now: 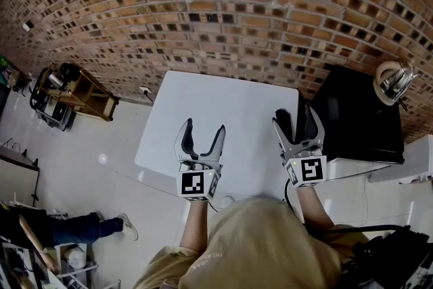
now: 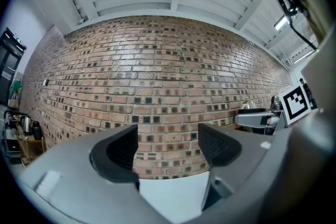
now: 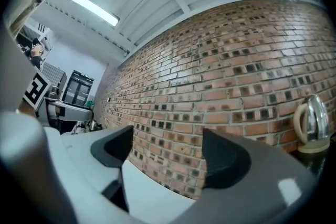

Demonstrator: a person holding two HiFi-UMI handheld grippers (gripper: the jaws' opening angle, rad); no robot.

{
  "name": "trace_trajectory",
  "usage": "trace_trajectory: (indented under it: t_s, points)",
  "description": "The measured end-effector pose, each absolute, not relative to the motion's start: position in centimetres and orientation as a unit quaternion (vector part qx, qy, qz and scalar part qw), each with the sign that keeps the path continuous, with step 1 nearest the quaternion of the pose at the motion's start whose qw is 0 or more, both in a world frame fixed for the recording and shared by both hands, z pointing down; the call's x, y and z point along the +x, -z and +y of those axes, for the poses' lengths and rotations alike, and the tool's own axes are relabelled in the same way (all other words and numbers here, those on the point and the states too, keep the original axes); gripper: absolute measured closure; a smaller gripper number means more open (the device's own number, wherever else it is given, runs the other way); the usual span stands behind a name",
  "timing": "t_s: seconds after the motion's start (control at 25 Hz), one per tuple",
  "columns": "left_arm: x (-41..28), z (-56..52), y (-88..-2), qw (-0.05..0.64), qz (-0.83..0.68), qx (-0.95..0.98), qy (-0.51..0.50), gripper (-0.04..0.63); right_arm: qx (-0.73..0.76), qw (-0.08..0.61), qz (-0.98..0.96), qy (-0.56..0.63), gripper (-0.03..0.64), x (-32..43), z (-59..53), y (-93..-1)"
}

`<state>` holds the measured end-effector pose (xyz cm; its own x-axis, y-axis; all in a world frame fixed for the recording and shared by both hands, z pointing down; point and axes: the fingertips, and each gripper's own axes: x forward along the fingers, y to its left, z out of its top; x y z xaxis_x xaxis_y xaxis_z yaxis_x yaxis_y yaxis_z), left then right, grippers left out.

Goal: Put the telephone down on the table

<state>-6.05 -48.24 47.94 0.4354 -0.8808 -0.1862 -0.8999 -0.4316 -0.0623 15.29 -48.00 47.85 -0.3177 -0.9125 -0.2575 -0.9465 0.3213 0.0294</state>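
No telephone shows in any view. The white table (image 1: 230,112) stands against the brick wall. My left gripper (image 1: 204,126) is held over the table's near edge, open, with nothing between its fingers. In the left gripper view the left gripper (image 2: 168,136) faces the wall, and only a strip of table (image 2: 173,191) shows below it. My right gripper (image 1: 298,117) hangs over the table's right edge, open and empty too. In the right gripper view the right gripper (image 3: 168,139) frames only bricks and the table's corner (image 3: 152,186).
A black cabinet (image 1: 358,118) stands right of the table, with a kettle (image 1: 394,81) on top, and the kettle (image 3: 312,126) also shows in the right gripper view. A wooden cart (image 1: 67,95) is by the wall at left. A person's legs (image 1: 74,227) lie at lower left.
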Motion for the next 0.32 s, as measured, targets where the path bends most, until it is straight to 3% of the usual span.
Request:
trace_trajectory:
  t_s: [0.32]
  points:
    - [-7.1,-47.9,-48.0,0.067,0.538,-0.838,-0.060,0.247,-0.568,0.093,0.813,-0.083,0.216,14.1,-47.8,-47.8]
